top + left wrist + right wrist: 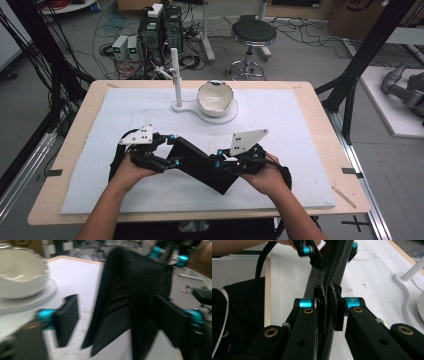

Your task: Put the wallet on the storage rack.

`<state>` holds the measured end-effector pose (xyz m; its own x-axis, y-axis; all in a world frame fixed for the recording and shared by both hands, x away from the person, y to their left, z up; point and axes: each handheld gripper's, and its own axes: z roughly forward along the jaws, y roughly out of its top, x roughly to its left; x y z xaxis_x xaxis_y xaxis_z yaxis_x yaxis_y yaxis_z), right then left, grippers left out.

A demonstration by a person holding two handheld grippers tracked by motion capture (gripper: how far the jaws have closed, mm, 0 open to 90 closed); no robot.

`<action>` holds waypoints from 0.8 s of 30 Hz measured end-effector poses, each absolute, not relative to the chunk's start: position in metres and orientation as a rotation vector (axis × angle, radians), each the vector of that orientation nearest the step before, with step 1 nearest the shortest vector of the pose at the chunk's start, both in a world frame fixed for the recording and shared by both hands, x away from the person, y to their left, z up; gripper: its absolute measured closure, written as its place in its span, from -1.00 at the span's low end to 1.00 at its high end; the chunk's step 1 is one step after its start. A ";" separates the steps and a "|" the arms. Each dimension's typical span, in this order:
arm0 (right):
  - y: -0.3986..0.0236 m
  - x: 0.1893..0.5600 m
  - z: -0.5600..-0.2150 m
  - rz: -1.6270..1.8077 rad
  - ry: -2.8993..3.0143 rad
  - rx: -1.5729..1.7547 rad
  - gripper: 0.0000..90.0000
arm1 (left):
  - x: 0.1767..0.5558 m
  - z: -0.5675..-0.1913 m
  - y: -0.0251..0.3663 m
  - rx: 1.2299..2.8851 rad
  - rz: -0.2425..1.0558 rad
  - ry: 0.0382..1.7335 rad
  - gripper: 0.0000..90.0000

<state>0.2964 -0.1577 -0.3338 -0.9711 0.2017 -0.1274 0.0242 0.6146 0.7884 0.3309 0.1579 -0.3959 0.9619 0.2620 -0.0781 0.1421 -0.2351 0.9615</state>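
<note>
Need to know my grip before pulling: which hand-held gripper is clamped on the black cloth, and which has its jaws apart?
The right hand-held gripper is clamped on the black cloth. The left hand-held gripper has its jaws wide apart, with the cloth hanging between them.

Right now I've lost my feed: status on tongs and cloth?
Right tongs shut on black cloth. Left tongs open around its other end. Bowl beyond, nothing between.

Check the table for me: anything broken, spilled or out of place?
The white bowl on the round stand base has a jagged, uneven rim, like a cracked eggshell; it may be broken or made that way. No spill on the white mat. The black cloth is lifted off the mat between the left tool and the right tool.
</note>
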 end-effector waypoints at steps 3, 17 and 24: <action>-0.161 0.301 -0.338 1.269 2.661 0.192 0.91 | 0.332 -0.397 0.163 1.856 0.095 0.272 0.41; -0.177 0.299 -0.336 1.416 2.466 0.258 0.59 | 0.319 -0.366 0.170 1.796 0.096 0.222 0.72; -0.208 0.291 -0.339 1.489 2.341 0.437 0.19 | 0.319 -0.345 0.188 1.809 0.192 0.249 0.71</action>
<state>0.2910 -0.2078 -0.3391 -0.8978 0.4259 -0.1124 0.0788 0.4063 0.9103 0.3188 0.1879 -0.3446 0.9630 0.2697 -0.0011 0.0680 -0.2389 0.9687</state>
